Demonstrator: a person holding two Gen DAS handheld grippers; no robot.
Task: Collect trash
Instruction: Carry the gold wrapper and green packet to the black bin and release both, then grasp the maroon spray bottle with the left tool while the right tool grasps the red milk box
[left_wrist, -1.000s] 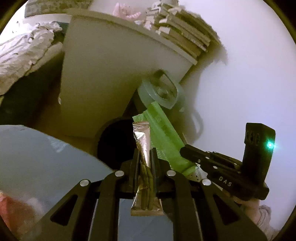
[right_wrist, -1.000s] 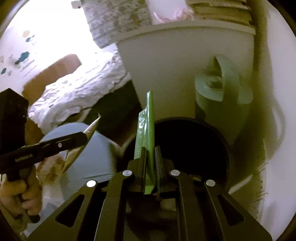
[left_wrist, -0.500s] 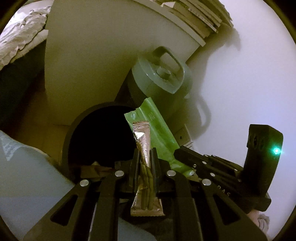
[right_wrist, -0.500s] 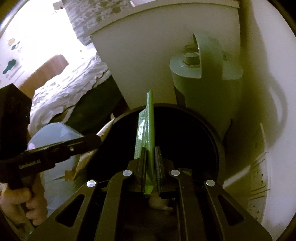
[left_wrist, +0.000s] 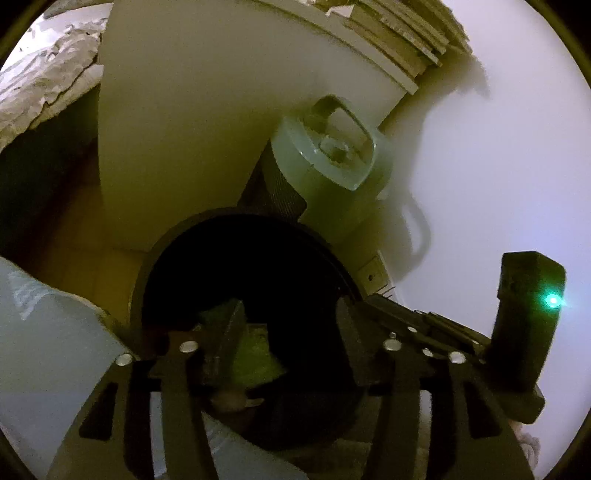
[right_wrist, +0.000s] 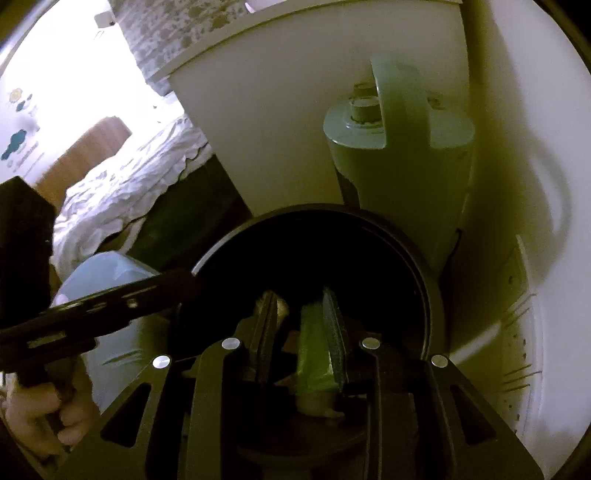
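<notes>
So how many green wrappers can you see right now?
1: a green wrapper sits between the right gripper's fingers, which are opening, over the black bin. More may lie hidden in the bin's dark inside.

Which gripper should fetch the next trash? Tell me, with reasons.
Left, probably. On the left gripper the opening jaws press on nothing above the bin; the right gripper, jaws opening too, has a green wrapper against one finger.

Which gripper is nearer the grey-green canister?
Right. Right gripper, opening around a green wrapper, is over the bin's canister side; left gripper, also opening, is on the far side.
</notes>
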